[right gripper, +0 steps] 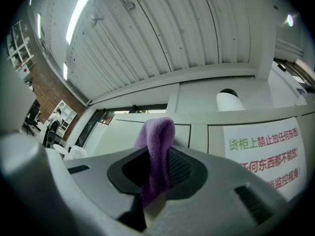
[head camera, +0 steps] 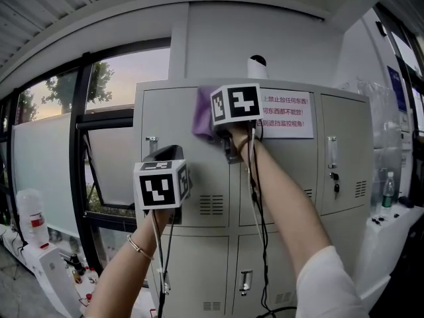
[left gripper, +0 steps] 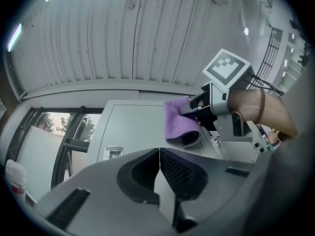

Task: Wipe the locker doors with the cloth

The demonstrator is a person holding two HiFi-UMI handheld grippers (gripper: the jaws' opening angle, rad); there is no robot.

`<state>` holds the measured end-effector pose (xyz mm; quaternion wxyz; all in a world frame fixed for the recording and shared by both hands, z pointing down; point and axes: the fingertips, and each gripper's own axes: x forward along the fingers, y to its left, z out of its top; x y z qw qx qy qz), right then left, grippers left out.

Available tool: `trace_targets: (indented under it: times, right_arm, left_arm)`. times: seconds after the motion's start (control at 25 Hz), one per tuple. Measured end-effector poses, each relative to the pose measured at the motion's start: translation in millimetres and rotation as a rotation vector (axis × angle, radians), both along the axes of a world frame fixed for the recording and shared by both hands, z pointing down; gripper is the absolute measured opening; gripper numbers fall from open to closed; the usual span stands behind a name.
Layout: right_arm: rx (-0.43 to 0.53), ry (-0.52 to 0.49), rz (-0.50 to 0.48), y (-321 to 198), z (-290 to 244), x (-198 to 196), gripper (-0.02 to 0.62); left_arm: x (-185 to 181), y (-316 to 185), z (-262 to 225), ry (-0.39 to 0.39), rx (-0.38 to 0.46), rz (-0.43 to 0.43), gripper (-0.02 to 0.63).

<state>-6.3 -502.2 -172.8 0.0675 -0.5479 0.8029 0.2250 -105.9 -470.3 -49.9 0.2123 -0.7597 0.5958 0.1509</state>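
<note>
Right gripper (head camera: 213,130) raised high. Its jaws are clamped on a folded purple terry cloth (head camera: 204,114), and the fold sticks out past the tips. The cloth lies against the top of an upper door of the grey metal locker bank (head camera: 173,121), just left of a white paper notice (head camera: 288,114).

Left gripper (head camera: 165,153) lower, in front of the same door. Jaws pressed together, nothing between them.

Black cables run down my right forearm. A white dome camera (head camera: 257,66) sits on the locker top. Keys (head camera: 336,181) hang from a right-hand door, with a clear plastic bottle (head camera: 389,189) beyond.

The notice has green and red print. The right gripper view gives "货柜上禁止放任何东西", then in part "东西都不能放!".

Only the head view shows the lower vented doors. The left gripper view catches the right gripper from the side. The right gripper view adds ceiling strip lights.
</note>
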Motion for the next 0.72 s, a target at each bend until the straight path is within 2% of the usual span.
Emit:
trace_targets:
  times: [0.72]
  right_arm:
    - [0.016,-0.019,0.107,9.6,-1.8,127.6,0.061]
  left_arm:
    - [119.5,2.2,-8.6,-0.045,0.014,0.108,0.008]
